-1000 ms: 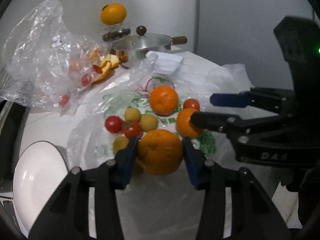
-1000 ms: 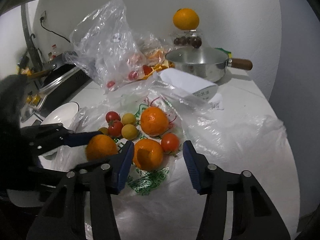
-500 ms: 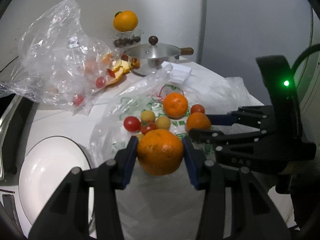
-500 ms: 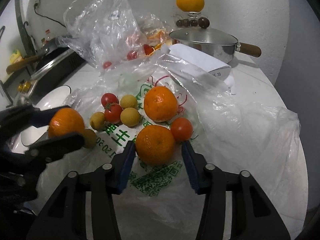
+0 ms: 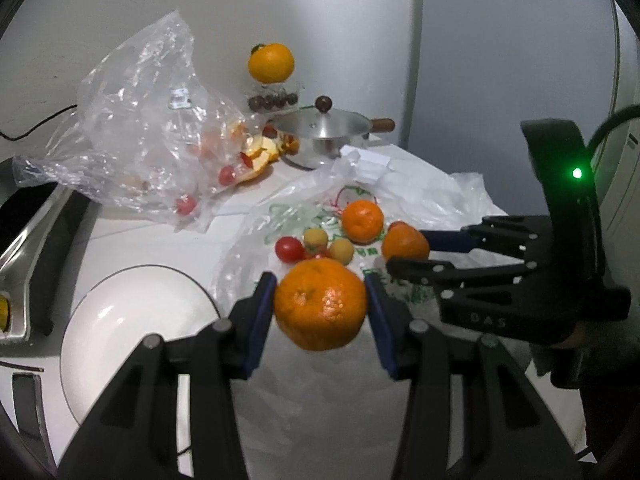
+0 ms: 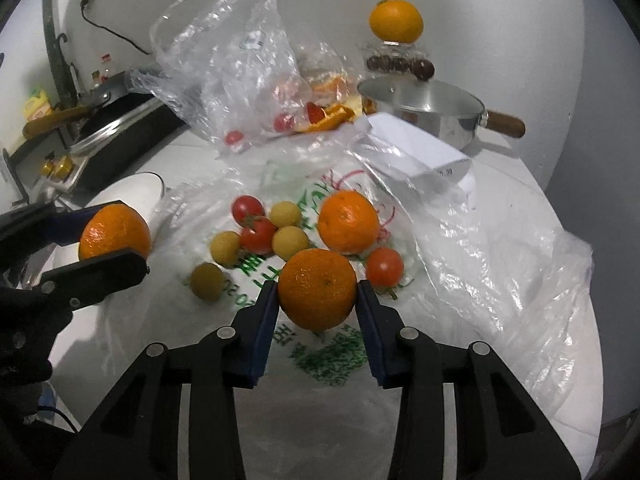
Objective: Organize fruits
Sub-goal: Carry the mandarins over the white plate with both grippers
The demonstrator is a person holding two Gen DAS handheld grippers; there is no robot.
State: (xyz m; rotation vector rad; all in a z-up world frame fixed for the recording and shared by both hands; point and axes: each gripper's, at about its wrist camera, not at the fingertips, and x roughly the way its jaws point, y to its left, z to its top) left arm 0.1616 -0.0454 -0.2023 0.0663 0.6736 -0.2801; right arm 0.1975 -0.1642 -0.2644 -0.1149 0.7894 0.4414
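Observation:
My left gripper [image 5: 320,304] is shut on an orange [image 5: 320,305] and holds it above the counter, beside a white bowl [image 5: 120,340]. It shows at the left of the right wrist view [image 6: 114,236]. My right gripper [image 6: 317,298] is shut on a second orange [image 6: 317,288] at the near edge of the fruit pile; it also shows in the left wrist view [image 5: 405,243]. A third orange [image 6: 349,222], red tomatoes [image 6: 256,226] and small yellow fruits [image 6: 290,242] lie on a flat printed plastic bag [image 6: 480,248].
A crumpled clear bag [image 5: 152,136] with tomatoes and orange peel lies at the back left. A steel pot [image 6: 424,110] with a wooden handle stands at the back, an orange [image 6: 395,20] on a glass dish behind it. A stove [image 6: 120,128] is at the left.
My left gripper has lifted its orange up and left, toward the white bowl. My right gripper has moved forward and closed on the near orange.

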